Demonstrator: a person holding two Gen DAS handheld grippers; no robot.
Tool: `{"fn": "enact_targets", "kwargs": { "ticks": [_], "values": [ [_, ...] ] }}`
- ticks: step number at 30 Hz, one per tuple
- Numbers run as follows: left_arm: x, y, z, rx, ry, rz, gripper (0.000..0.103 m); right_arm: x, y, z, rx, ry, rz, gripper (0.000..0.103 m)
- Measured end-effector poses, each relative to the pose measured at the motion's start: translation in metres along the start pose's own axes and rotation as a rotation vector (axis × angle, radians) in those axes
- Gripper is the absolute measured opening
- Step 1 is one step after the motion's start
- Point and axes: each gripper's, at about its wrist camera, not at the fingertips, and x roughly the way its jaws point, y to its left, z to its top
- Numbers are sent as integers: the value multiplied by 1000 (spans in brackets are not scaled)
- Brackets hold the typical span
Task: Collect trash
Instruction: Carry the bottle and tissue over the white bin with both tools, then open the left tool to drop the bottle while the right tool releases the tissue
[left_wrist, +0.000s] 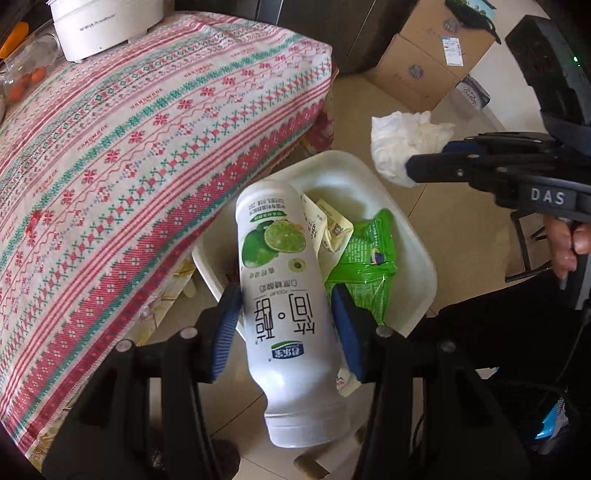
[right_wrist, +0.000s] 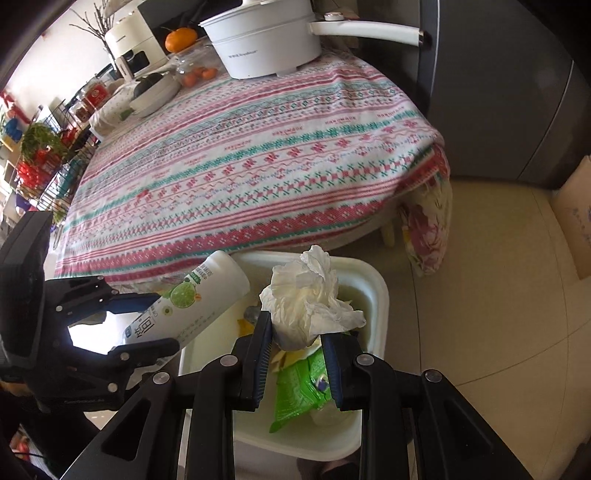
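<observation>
A white yogurt bottle (left_wrist: 273, 229) with a lime picture hangs tilted over a white bin (left_wrist: 417, 258). My left gripper (left_wrist: 284, 295) is shut on its middle, a blue pad pressing each side. In the right wrist view the same bottle (right_wrist: 207, 291) sits in the left gripper (right_wrist: 155, 321) at the bin's left edge. My right gripper (right_wrist: 295, 332) is shut on a crumpled white tissue (right_wrist: 310, 291) above the bin (right_wrist: 376, 295). Seen from the left wrist, the tissue (left_wrist: 402, 136) sticks out of the right gripper (left_wrist: 410, 170). A green wrapper (right_wrist: 299, 387) and paper scraps lie in the bin.
The bin stands on a tiled floor against a table with a red and green patterned cloth (right_wrist: 240, 166). A white pot (right_wrist: 266, 40) and oranges sit at the table's far end. Cardboard boxes (left_wrist: 424, 62) stand on the floor beyond, and a grey cabinet (right_wrist: 498, 92) to the right.
</observation>
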Motion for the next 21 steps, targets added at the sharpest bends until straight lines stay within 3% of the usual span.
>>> {"fn": "enact_targets", "kwargs": {
  "ticks": [2, 4, 5, 21],
  "values": [
    [-2, -3, 3, -1, -4, 4, 59, 1, -3, -1, 5, 6, -2, 28],
    [-6, -4, 5, 0, -17, 18, 75, 1, -5, -3, 10, 14, -2, 28],
    [-8, -5, 7, 1, -26, 32, 77, 2, -6, -4, 13, 18, -3, 28],
    [-32, 27, -10, -95, -77, 87, 85, 22, 5, -4, -25, 98, -8, 30]
  ]
}}
